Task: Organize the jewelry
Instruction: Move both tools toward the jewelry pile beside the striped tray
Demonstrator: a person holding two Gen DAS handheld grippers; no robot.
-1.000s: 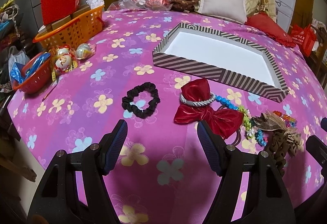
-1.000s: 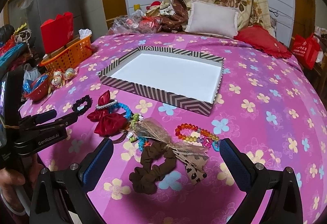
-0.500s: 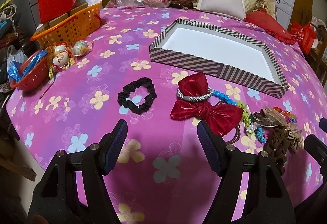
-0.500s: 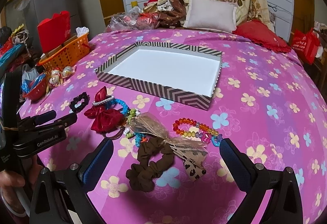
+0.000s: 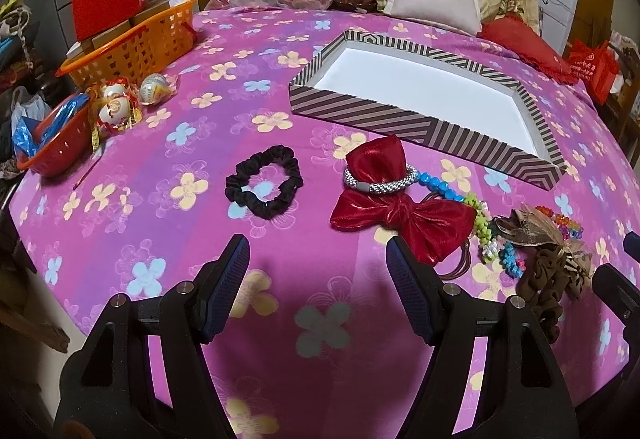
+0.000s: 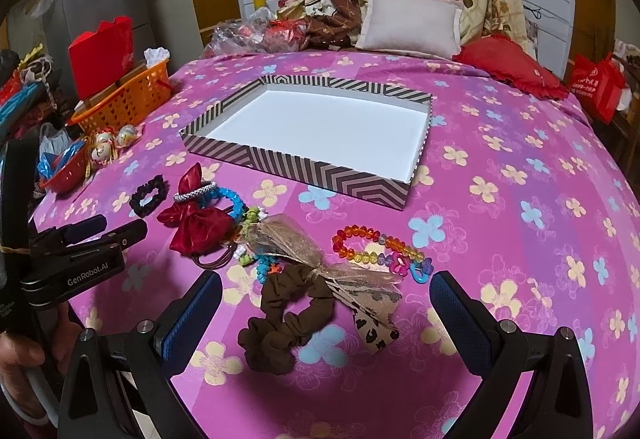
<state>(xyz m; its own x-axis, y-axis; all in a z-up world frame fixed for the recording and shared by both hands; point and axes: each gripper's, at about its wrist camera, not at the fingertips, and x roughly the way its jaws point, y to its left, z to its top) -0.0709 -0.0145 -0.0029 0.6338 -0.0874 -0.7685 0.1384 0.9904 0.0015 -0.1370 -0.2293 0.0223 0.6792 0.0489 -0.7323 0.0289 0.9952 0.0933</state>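
Left hand-held gripper wide apart, nothing in it, above the bed near black scrunchie & red bow. Right hand-held gripper also spread wide, empty, over brown scrunchie; rainbow bead bracelet just beyond. Striped box sits behind the pile, w/ nothing inside.

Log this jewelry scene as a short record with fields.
surface: pink floral cloth
container: striped tray, nothing inside
left tongs: open, empty, before the black scrunchie
right tongs: open, empty, over the brown scrunchie
pile: red bow, silver bracelet, blue beads
apart: rainbow bead bracelet
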